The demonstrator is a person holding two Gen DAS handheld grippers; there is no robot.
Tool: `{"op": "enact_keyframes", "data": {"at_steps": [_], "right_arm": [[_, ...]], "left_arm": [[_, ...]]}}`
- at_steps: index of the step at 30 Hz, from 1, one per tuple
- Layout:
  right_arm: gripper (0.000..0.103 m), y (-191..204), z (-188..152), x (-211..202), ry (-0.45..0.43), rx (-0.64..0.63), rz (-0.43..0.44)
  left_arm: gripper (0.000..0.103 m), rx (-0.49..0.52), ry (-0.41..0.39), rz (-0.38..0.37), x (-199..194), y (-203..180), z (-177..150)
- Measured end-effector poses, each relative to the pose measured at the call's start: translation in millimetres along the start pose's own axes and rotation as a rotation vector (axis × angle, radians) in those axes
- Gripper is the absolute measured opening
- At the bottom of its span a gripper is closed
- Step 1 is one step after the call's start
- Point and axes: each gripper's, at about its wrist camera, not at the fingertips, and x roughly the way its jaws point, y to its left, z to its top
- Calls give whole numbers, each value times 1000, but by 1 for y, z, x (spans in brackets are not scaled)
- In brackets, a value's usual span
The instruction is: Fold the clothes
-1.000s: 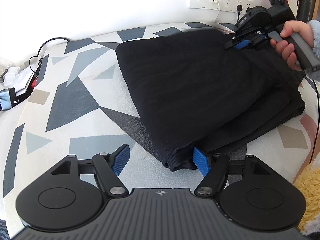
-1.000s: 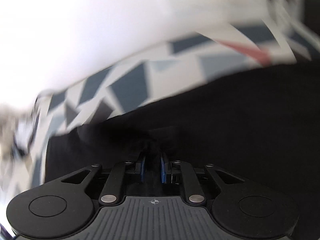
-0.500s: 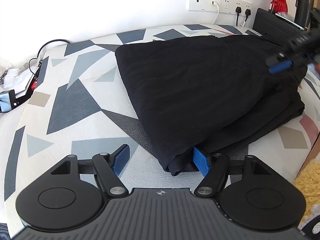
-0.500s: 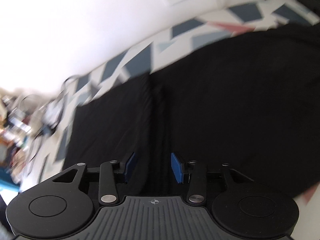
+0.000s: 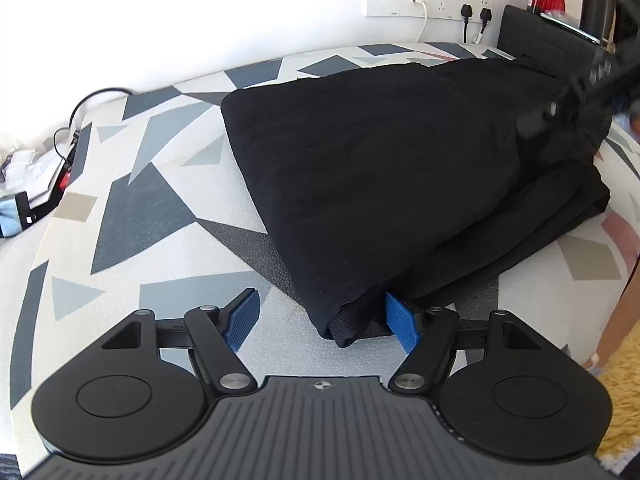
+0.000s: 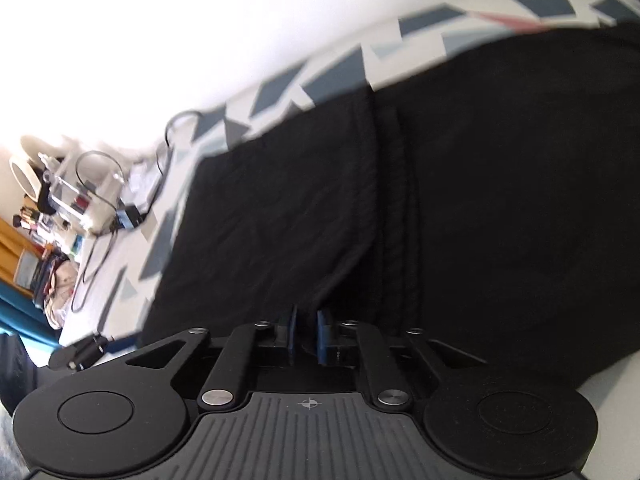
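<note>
A: How is the fold best handled?

B: The garment (image 5: 384, 184), lying doubled in layers on the bed (image 5: 132, 216), is best lifted evenly, its edges kept matched.

A: Counts?

B: One bed, one garment, two grippers. The left gripper (image 5: 320, 320) is spread wide, one corner lying between its fingers. The right gripper (image 6: 306, 334) is nearly closed at a seam; whether cloth is pinched cannot be told.
</note>
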Motion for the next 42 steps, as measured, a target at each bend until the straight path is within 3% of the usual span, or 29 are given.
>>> {"op": "enact_keyframes", "data": {"at_steps": [7,12,18,21,22,23,30,33,35,37,42], "right_arm": [[4,22,4,-39,-49,-95,9],[3,0,-26,-28,65,-58,-88],[4,-21,-58,-5,123,33,-107],[20,-27,-58,-10,121,84,-78],[35,-28,-57,-13,109,100,-82],[43,-32,-57,-17,96,115,-84],[44,-61,-60,-20,96,301,-1],[50,-71,-59,-10,104,382,23],[62,-75,-59,-5,91,448,61],[65,-77,-57,2,81,505,95],[64,-63,-48,18,114,439,78]], "left_arm": [[70,-34,-6,1,0,5,0],[70,-42,-6,-2,0,6,-1],[70,-14,0,9,-2,4,0],[70,15,-14,14,-7,1,0],[70,19,-20,14,-9,1,-1],[70,18,-25,11,-11,2,-1],[70,8,-28,-12,-12,6,0],[70,16,-30,-15,-12,4,0],[70,14,-31,-21,-13,4,0],[70,11,-31,-24,-13,4,0],[71,2,-32,-44,-15,3,-1]]}}
